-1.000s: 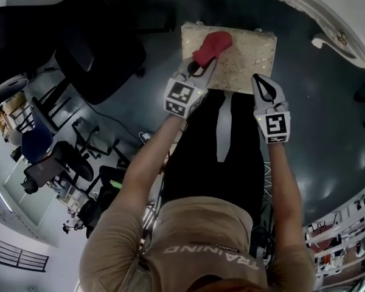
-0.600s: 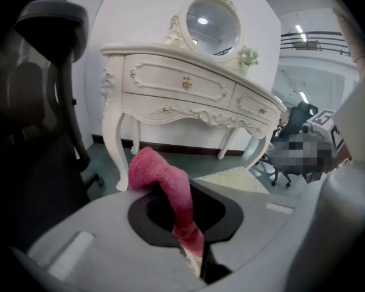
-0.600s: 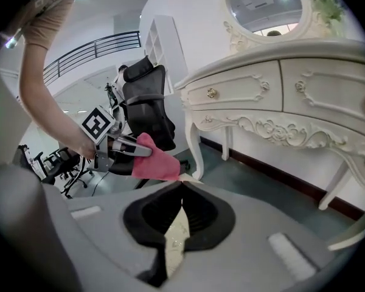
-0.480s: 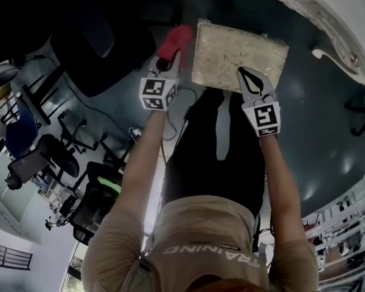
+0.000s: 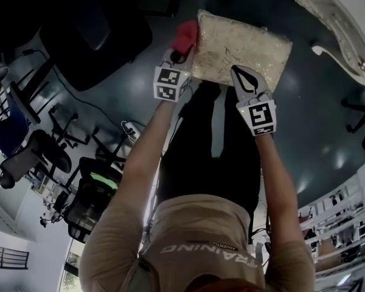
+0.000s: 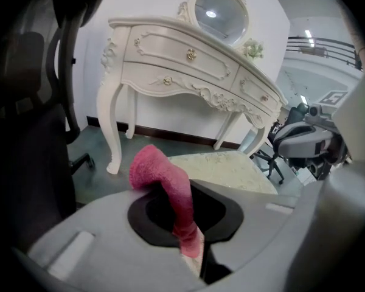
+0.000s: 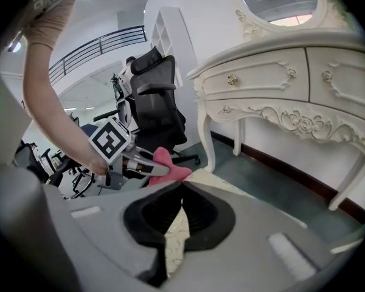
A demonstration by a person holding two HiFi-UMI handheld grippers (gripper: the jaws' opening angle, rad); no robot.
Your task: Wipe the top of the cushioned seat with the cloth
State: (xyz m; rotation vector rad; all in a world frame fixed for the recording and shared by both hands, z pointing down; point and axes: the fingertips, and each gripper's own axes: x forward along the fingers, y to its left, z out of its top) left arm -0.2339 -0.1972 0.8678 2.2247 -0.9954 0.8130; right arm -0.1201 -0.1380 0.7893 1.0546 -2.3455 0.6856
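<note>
In the head view, the left gripper (image 5: 181, 56) was seen clamped on the red cloth (image 5: 186, 35), which was bunched up right at the left edge of the seat (image 5: 249, 44), pretty much at its far corner. The right gripper (image 5: 237, 72) was held over the seat's near edge, tips pressed together, nothing in them as far as could be told. In the left gripper view, the cloth was pinched between the jaws down near their base, with the loose end flopped up and over to the left; the seat's pale patterned top was seen just past it, and a white carved table (image 6: 182, 59) with a round mirror (image 6: 222, 14) stood behind. In the right gripper view, the jaws were shut tip to tip, with the seat top showing through the gap below them. A black office chair (image 7: 155, 96) was parked further back.
</note>
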